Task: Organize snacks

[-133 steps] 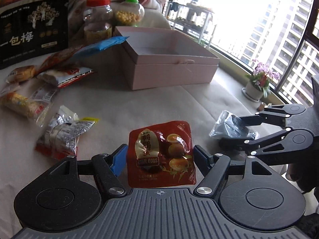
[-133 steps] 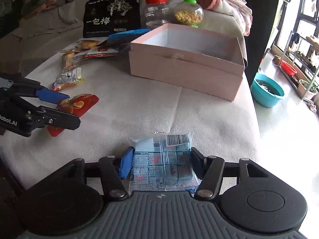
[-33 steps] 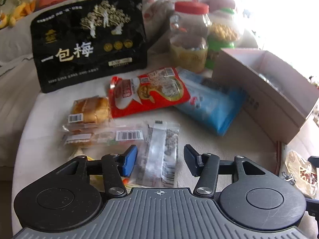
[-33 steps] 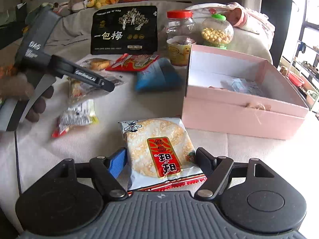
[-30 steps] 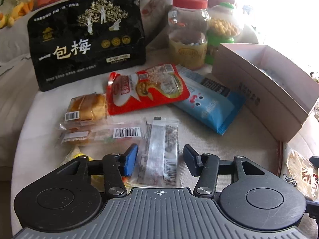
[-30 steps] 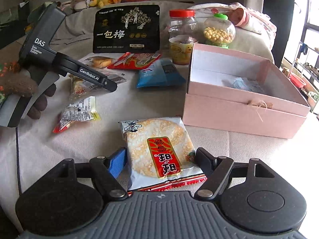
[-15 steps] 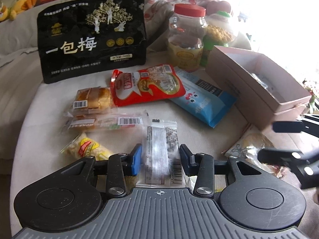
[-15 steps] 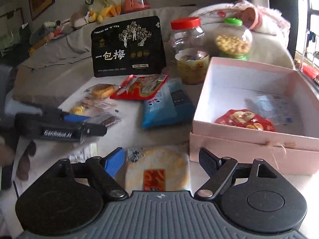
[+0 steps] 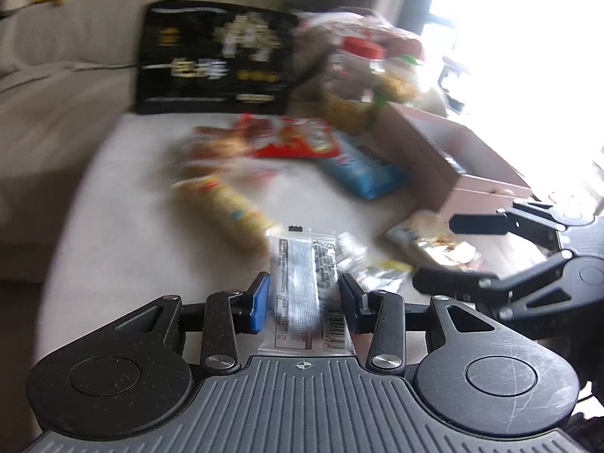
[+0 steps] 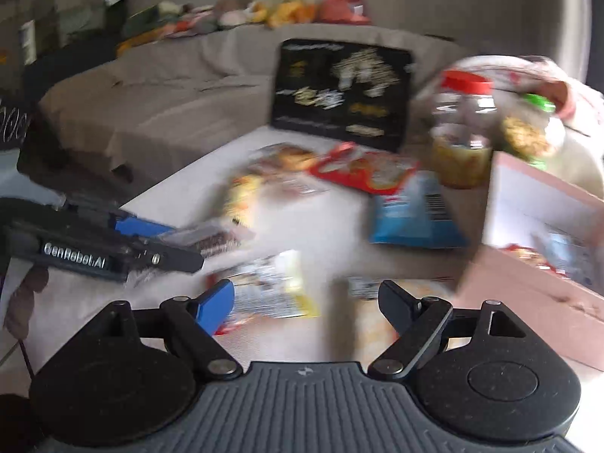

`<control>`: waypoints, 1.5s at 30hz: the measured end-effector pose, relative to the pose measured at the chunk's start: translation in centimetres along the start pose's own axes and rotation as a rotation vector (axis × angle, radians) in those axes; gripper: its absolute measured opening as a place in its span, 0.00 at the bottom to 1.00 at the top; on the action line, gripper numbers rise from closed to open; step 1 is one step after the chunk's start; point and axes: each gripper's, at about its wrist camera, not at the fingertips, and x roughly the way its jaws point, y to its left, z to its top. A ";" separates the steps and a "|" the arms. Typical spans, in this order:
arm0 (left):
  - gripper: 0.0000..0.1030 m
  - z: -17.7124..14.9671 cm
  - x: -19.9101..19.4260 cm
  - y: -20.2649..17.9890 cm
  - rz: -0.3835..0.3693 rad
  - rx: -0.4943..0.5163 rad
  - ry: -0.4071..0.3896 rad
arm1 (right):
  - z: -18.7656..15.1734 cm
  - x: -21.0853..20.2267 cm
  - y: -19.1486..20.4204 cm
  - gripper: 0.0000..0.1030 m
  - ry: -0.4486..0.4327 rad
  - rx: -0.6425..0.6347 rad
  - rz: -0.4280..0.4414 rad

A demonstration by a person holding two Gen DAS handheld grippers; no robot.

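A: Left gripper (image 9: 304, 304)?
B: Angled down over the table (image 9: 124, 234), pads clamped on one clear packet (image 9: 302, 287) with a barcode.

A: Right gripper (image 10: 305, 304)?
B: Angled down; jaws just widened and apart, nothing gripped, a rice cracker (image 10: 372, 319) lying beneath.

A: Counts?
B: One pink box (image 10: 536, 264), two jars, one black bag (image 10: 341, 94), one blue pack (image 10: 411, 215). Other packets too blurred to count.

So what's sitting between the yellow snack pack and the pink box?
In the left wrist view, the blue snack bag lies between the yellow snack pack and the pink box.
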 end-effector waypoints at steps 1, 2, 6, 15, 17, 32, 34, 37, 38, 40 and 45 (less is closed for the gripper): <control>0.43 -0.3 -0.3 0.5 0.015 -0.024 -0.002 | 0.0 0.7 0.9 0.82 0.012 -0.024 0.017; 0.43 -0.5 -0.5 1.2 0.028 -0.052 -0.005 | 0.1 1.4 1.7 0.82 0.020 -0.047 0.028; 0.43 -0.9 -0.6 2.7 0.023 -0.125 -0.001 | 0.3 4.5 3.6 0.74 0.068 -0.083 0.015; 0.25 -1.9 -0.2 0.4 -0.052 -0.109 0.024 | -2.5 -0.1 3.5 0.53 0.099 -0.154 0.021; 0.22 -2.0 0.2 -0.7 -0.068 -0.097 0.034 | -3.9 -1.8 2.9 0.53 0.114 -0.180 0.009; 0.29 -2.9 1.6 -9.1 -0.049 0.120 0.078 | -10.4 -11.0 -4.8 0.78 0.120 0.030 -0.247; 0.29 -2.7 0.9 -9.7 -0.052 0.155 0.062 | -10.5 -11.2 -5.0 0.78 0.096 0.091 -0.202; 0.30 -3.0 1.0 -10.9 -0.051 0.217 0.078 | -10.3 -10.6 -4.5 0.78 0.068 0.114 -0.197; 0.31 -3.2 1.4 -11.3 -0.030 0.244 0.090 | -10.1 -10.3 -4.3 0.78 0.064 0.122 -0.188; 0.36 -3.7 1.8 -11.8 0.018 0.305 0.081 | -9.7 -9.3 -4.0 0.78 0.065 0.127 -0.159; 0.41 -3.1 2.4 -11.2 0.024 0.271 0.100 | -10.3 -8.6 -4.0 0.78 0.078 0.105 -0.209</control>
